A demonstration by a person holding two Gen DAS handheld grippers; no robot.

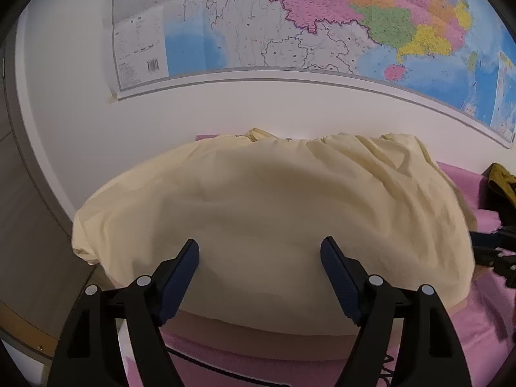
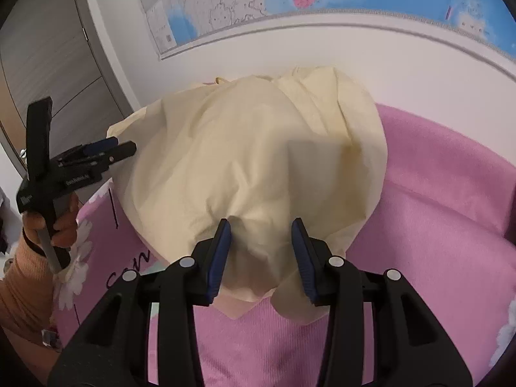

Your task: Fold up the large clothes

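**Pale yellow garment spread on a pink cover, both grippers open**

At far left, a grey-brown panelled door [image 2: 48, 48] with a smooth matt face meets a white wall. In the right wrist view a hand [image 2: 63, 222] in a ribbed peach sleeve [image 2: 22, 290] holds the left gripper [image 1: 259, 254]; its black jaws with blue ribbed pads stand wide apart above the cloth, gripping nothing. White lettering on its body is too small to read.

The garment [image 1: 274, 213], soft, thin, creased pale yellow fabric, lies in a rounded heap on a pink fuzzy cover [image 2: 435, 225] printed with white flowers and dark script, of which only "co" shows.

The right gripper [image 2: 261, 245] is partly open, its pads straddling a raised fold of the garment's near edge without pressing it.

Above hangs a glossy map [image 1: 322, 16] with a barcode on its legend.
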